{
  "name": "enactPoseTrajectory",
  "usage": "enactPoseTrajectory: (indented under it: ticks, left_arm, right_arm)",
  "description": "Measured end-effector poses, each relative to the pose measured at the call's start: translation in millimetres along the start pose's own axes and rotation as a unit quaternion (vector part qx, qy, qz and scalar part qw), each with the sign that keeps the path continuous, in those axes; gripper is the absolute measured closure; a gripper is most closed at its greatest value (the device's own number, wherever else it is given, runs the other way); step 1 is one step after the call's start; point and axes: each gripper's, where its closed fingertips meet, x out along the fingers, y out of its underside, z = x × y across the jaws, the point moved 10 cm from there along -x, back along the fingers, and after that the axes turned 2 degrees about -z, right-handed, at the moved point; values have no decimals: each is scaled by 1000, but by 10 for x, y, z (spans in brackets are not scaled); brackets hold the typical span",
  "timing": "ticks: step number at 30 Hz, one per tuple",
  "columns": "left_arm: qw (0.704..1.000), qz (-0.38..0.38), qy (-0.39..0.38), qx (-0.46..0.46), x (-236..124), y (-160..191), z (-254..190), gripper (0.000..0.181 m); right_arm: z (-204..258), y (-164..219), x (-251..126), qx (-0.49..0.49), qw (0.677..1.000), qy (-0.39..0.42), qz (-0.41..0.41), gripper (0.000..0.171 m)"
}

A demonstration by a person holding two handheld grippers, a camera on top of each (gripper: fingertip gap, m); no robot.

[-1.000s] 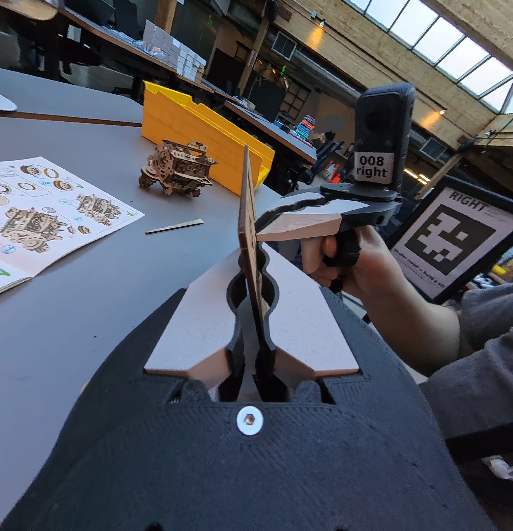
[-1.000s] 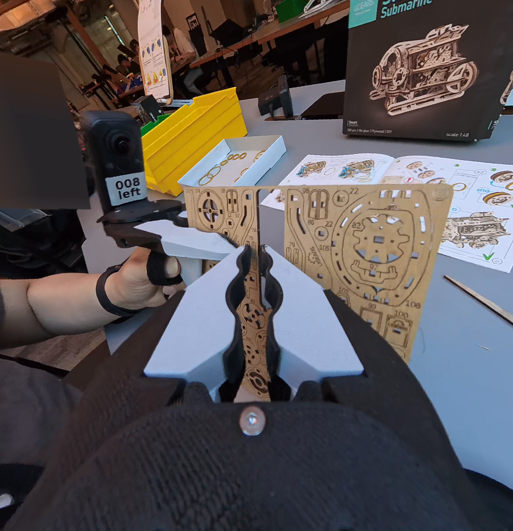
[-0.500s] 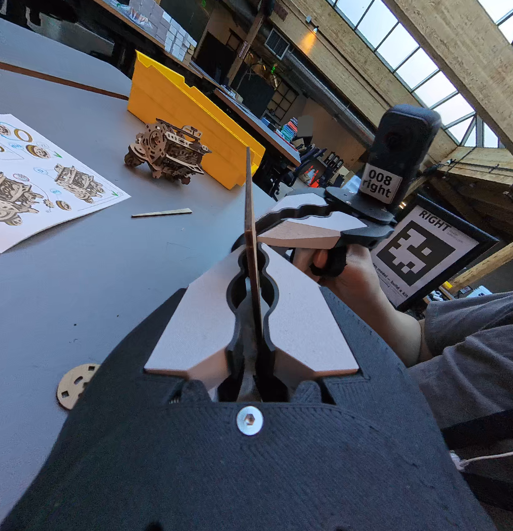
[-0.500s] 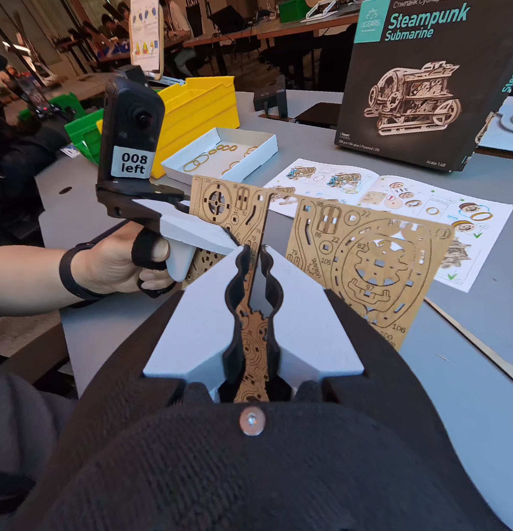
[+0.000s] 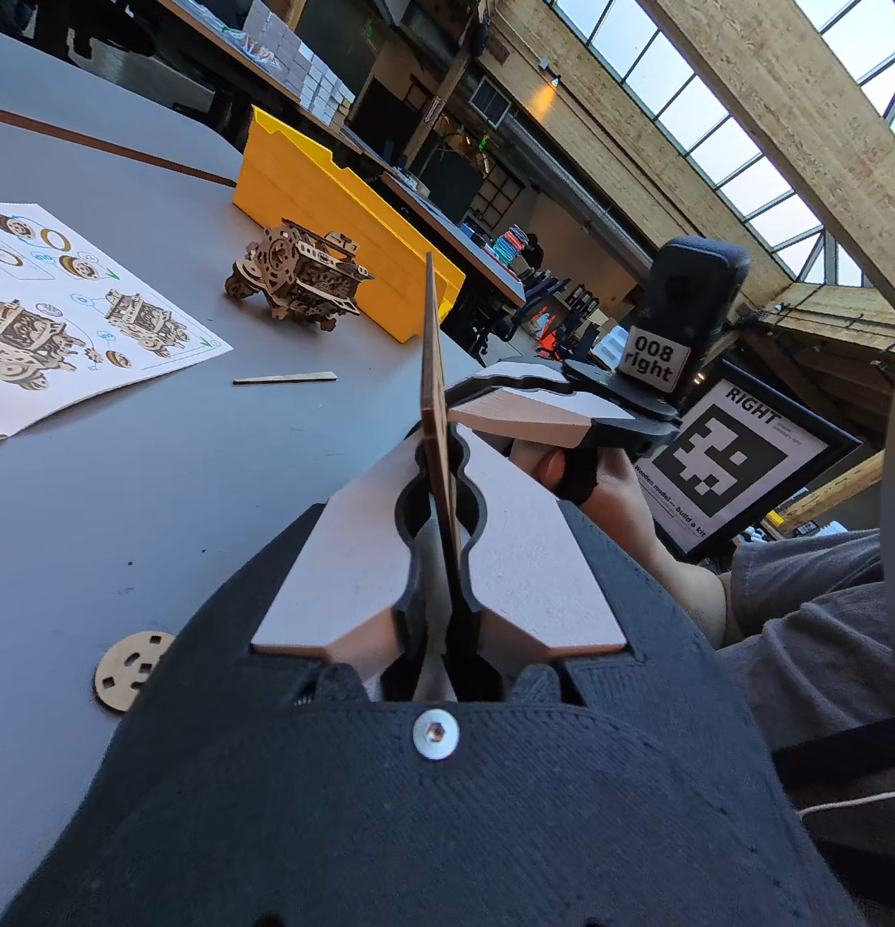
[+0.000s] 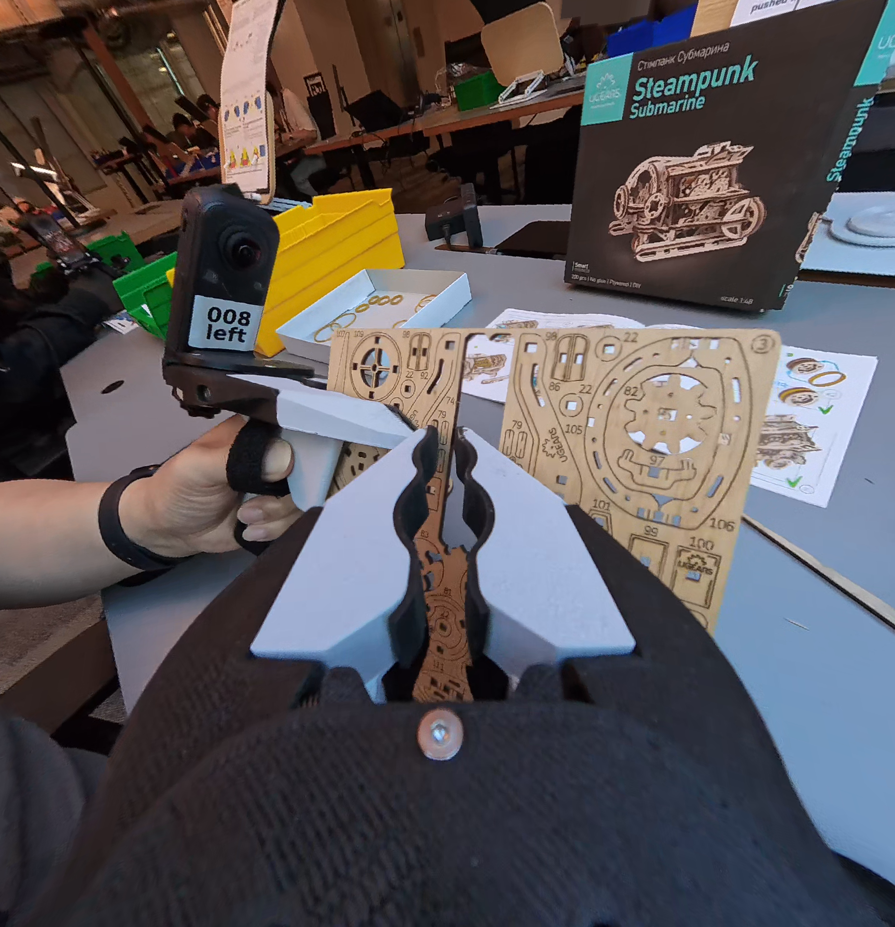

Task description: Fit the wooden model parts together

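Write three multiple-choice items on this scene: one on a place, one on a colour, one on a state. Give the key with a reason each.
1. Where is the assembled wooden model?
A. on the table beside the bin
B. inside the bin
C. in the right gripper

2. What colour is the bin?
A. blue
B. yellow
C. red

3. How is the left gripper?
A. wide open
B. shut on the wooden sheet
C. lying on the table

Key: 1 A, it stands on the grey table next to the bin. 2 B, its walls are yellow. 3 B, its fingers clamp the sheet's edge.
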Motion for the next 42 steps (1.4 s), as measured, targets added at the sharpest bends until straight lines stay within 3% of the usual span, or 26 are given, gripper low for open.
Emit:
enactPoseTrajectory:
  ticks: [4, 13, 19, 24, 26, 28, 31, 34, 42]
  left_arm:
    - [1000, 3, 12, 1, 13, 3, 14, 181]
    - [998, 4, 56, -41, 1, -27, 46, 181]
    - [993, 20, 67, -92, -20, -49, 168, 181]
    - [992, 59, 60, -94, 2, -26, 215, 181]
    - [992, 66, 57, -96, -5, -29, 242, 181]
    - [991, 68, 55, -100, -22, -35, 282, 181]
    - [991, 77, 45, -103, -57, -42, 355, 181]
    - [990, 85, 44, -103, -109, -75, 404, 181]
    - [986, 127, 57, -95, -227, -111, 447, 181]
  right_arm:
    - [-60, -33, -25, 8, 999, -33, 16, 166]
    - [44, -149, -81, -72, 996, -30, 43, 159]
    - [-78, -469, -539, -67, 994, -52, -73, 164]
    - [-751, -413, -805, -165, 982, 78, -41, 164]
    - [-1107, -216, -827, -153, 984, 85, -12, 163]
    - [-1407, 10, -748, -94, 992, 71, 39, 150]
    - [-1599, 142, -577, -40, 991, 34, 119, 147]
    - [-1692, 98, -447, -105, 980, 52, 162, 145]
    - [-1592, 1, 105, -217, 926, -40, 307, 144]
